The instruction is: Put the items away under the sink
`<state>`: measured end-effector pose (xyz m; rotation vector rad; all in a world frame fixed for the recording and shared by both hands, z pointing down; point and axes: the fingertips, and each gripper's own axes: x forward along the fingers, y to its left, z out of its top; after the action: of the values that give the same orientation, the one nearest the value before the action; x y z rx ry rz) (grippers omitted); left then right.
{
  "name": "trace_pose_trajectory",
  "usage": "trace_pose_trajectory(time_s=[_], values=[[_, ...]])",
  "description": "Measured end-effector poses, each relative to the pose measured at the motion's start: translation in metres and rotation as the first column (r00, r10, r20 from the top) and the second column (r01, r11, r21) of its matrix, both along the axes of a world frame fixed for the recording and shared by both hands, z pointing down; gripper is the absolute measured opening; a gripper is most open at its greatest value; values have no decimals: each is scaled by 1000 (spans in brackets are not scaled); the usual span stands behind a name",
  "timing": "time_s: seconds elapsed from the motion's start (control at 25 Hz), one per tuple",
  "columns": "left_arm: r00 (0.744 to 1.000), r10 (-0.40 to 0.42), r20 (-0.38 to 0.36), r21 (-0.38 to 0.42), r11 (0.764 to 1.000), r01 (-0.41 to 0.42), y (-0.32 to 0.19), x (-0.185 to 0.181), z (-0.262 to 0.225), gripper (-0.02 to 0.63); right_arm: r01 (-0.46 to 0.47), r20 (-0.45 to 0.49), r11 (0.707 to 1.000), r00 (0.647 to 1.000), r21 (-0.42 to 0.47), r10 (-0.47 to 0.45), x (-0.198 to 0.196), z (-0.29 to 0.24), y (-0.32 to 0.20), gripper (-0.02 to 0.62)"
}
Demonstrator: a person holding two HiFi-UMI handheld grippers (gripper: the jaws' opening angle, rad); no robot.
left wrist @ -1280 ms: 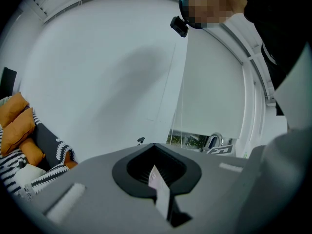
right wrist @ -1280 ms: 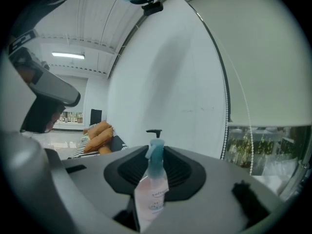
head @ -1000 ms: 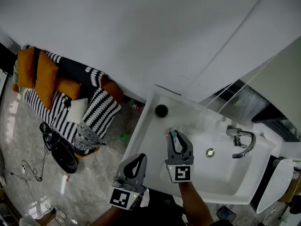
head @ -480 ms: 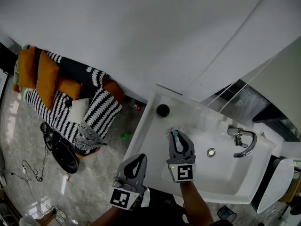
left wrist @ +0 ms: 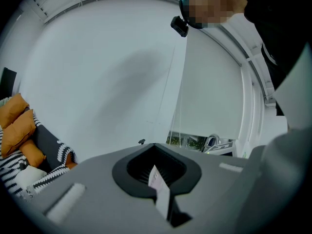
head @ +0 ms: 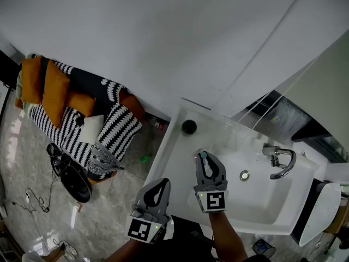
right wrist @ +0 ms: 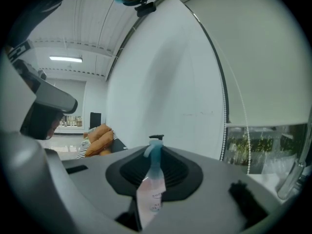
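The right gripper [head: 203,158] hangs over the near left part of the white sink [head: 262,201], pinching a small blue-topped pump bottle [right wrist: 152,189]; its jaws have just been closing. Left of it, the left gripper [head: 161,183] nips a thin white slip [left wrist: 158,185].

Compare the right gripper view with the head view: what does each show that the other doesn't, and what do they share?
Only the right gripper view: the pump bottle's clear, labelled body, clamped in the right gripper, whose jaws have just been closing, and a ceiling light.
Only the head view: the black round object on the counter, the sink drain and the left gripper.
Both: the bottle's blue pump top, the faucet and the orange cushions.
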<state>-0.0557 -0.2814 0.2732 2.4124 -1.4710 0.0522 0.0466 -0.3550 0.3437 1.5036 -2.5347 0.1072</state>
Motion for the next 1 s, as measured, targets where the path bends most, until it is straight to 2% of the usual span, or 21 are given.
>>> trace_pose_trajectory(time_s=[0.32,0.56,0.76,0.92,1.0], values=[[1000,2,-16,17,1000,-1,16,-7,-13,8,-14,26,1000,1000,5,14,-3,-20,19,73],[999,12,-51,107,994,-6,36,-12,-37,8,-29,22,999,999,26,28,-5,-44,44,73],[998,46,-43,8,999,-46,64,-11,-32,8,-39,11,999,999,28,38,-5,-61,69,72],[996,80,-43,53,996,-78,79,-13,-36,8,-44,-1,998,999,35,44,-9,-76,90,73],[996,81,-49,41,996,-79,88,-15,-37,8,-48,0,998,999,38,48,-12,-82,102,72]])
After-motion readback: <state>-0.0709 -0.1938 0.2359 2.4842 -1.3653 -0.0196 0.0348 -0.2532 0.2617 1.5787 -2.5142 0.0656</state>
